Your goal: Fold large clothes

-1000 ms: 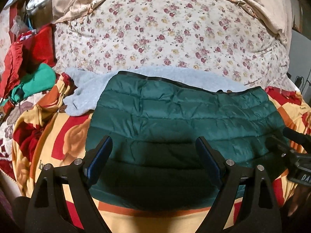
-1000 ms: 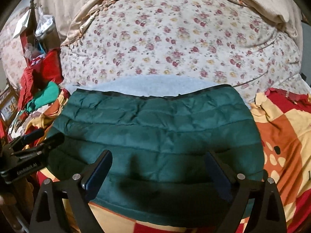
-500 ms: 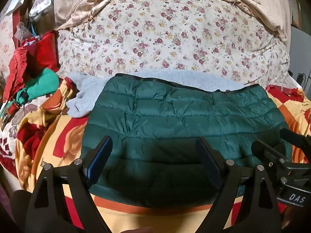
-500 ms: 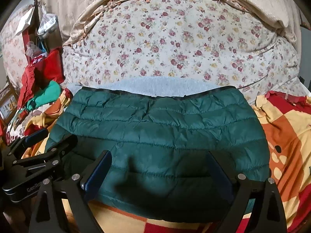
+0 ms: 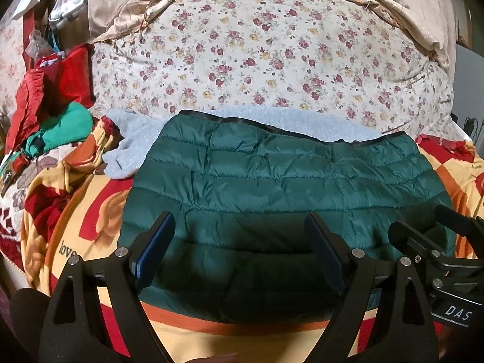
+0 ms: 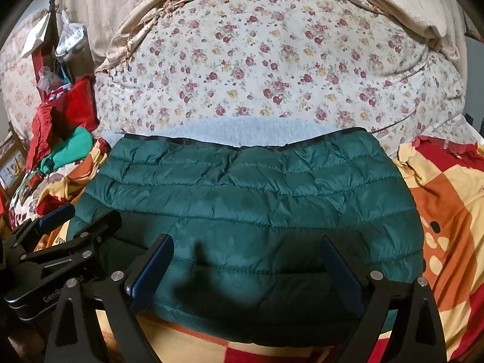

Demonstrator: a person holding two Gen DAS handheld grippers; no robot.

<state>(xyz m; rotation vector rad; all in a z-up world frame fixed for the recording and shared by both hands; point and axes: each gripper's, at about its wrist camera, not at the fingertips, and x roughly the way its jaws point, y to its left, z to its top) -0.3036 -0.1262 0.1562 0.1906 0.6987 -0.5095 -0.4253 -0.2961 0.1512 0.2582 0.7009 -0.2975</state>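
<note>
In the left wrist view, the left tongs (image 5: 239, 251) are seen spread wide with nothing between them, hovering over the near edge of the green quilted jacket (image 5: 287, 187). The jacket is laid flat in a folded rectangle on the patterned blanket (image 5: 99, 220) of the bed, its black-trimmed far edge resting on a pale blue fleece (image 5: 142, 142). Such a flat, squared placement is judged to suit a further fold. At the right edge, the right tongs (image 5: 423, 236) are shown beside the jacket's right side. A heap of red and green clothes (image 5: 57, 112) is piled far left, and a floral quilt (image 5: 272, 60) is stacked behind.

In the right wrist view, the right tongs (image 6: 245, 263) are likewise held wide and empty above the jacket's (image 6: 257, 193) near hem. The left tongs (image 6: 75, 220) are seen at the near left corner of the jacket, open. Both are judged to be poised at the near edge so that it can be gripped and lifted over toward the far side.
</note>
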